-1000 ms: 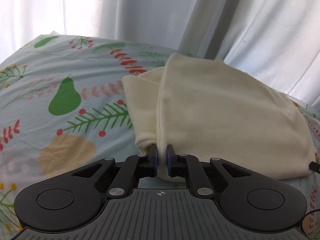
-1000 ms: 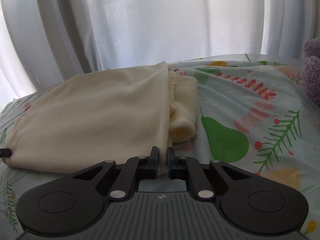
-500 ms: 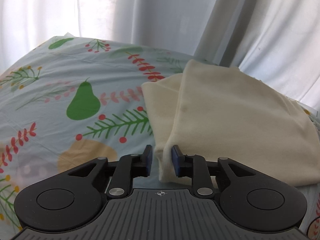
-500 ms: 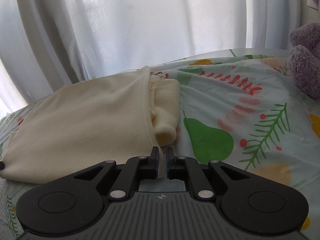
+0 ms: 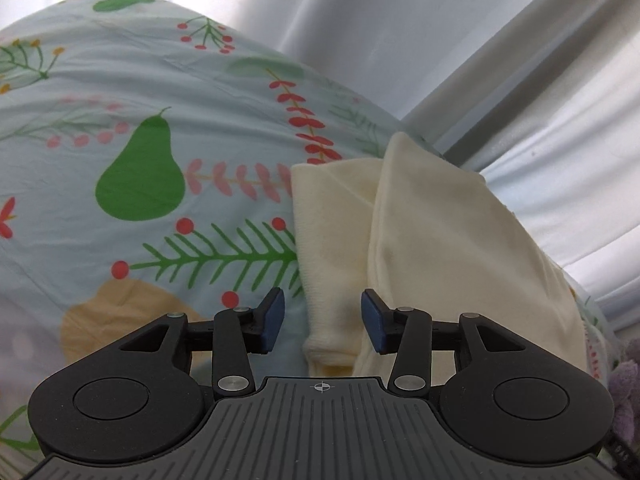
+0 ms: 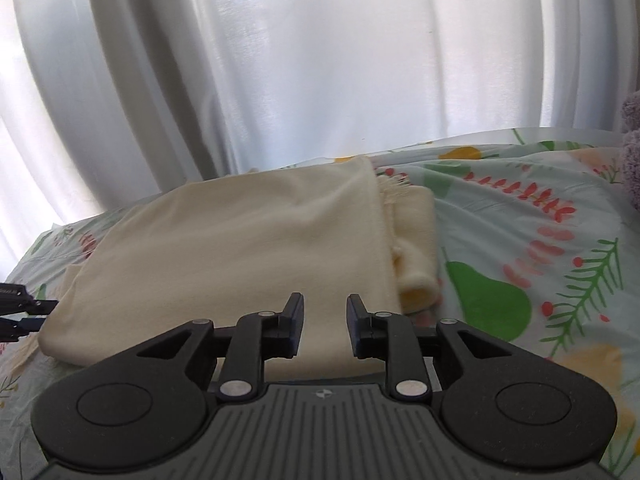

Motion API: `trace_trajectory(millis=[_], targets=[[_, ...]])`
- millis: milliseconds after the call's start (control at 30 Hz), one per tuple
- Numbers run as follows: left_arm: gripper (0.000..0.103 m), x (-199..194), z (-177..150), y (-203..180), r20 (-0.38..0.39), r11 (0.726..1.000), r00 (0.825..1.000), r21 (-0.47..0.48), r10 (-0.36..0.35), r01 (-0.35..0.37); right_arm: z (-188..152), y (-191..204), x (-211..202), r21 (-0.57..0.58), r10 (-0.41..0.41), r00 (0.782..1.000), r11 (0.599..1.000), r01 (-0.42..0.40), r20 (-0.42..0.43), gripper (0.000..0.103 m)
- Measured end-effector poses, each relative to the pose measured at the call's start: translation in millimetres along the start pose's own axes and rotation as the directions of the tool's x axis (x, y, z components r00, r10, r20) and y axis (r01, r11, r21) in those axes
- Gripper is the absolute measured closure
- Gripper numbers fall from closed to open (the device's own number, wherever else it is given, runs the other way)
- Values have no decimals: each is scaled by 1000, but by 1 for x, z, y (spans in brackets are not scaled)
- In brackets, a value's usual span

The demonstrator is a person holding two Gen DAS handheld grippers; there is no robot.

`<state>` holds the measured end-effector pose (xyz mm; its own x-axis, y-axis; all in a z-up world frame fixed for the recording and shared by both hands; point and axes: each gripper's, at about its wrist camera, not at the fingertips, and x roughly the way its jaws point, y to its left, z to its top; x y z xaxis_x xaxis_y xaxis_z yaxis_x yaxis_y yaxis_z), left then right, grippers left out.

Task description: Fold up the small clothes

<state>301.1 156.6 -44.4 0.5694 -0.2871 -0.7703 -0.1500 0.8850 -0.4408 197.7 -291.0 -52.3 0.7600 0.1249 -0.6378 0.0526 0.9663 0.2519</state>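
Observation:
A cream garment [image 5: 432, 248] lies folded on the patterned bedsheet [image 5: 132, 168], its top layer over a narrower underlayer that sticks out on the left. My left gripper [image 5: 322, 320] hovers at the garment's near corner, jaws opening, with the cloth's edge lying below the gap and the pads not pressing it. In the right wrist view the same garment [image 6: 240, 248] spreads flat. My right gripper [image 6: 323, 326] is over its near edge, jaws opening, nothing pinched between the pads. The left gripper's tips [image 6: 24, 312] show at that view's left edge.
White curtains [image 6: 320, 60] hang close behind the bed. A purple plush toy [image 6: 632, 148] sits at the right edge of the sheet [image 6: 520, 248] and also shows as the plush toy [image 5: 624, 392] at the lower right of the left wrist view.
Both grippers were shut on the garment's near edge and have let it go, jaws now apart. The left gripper has swung and rolled, so the garment sits further right in its view.

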Motion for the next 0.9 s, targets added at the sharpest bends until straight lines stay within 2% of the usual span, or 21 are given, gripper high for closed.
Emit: trace_trajectory(millis=[133,200,333,533,667,733,833,867,900], targets=[[54,2,4,7,-31,989,991,-77,-131,129,-8,28,10,-91,38,999,995,-39,-16,80],[47,6,6,12,-47,980,984,-112,-170,164,-10,38,14,-123,52,998,991,-56,-34,80],[47,10,8,25,-69,952,967,-204,-244,226,-12,51,15,-130,81,995,988,-87,-52,80],[39,16,9,34,-83,924,947,-261,-309,279,-13,50,20,-139,79,994,986,-88,-73,80],[24,18,10,39,-71,884,924,-328,-375,333,-14,52,22,-133,73,994,988,-83,-79,80],[22,21,11,39,-73,880,922,-334,-381,338,-15,52,23,-131,72,994,988,-83,-84,80],[29,20,13,28,-92,920,938,-247,-333,303,-16,53,22,-135,67,994,988,-78,-83,80],[41,20,14,23,-99,935,946,-215,-309,283,-16,53,22,-140,63,995,987,-75,-83,80],[61,20,14,18,-105,949,954,-176,-282,261,-16,54,22,-144,60,995,987,-71,-81,80]])
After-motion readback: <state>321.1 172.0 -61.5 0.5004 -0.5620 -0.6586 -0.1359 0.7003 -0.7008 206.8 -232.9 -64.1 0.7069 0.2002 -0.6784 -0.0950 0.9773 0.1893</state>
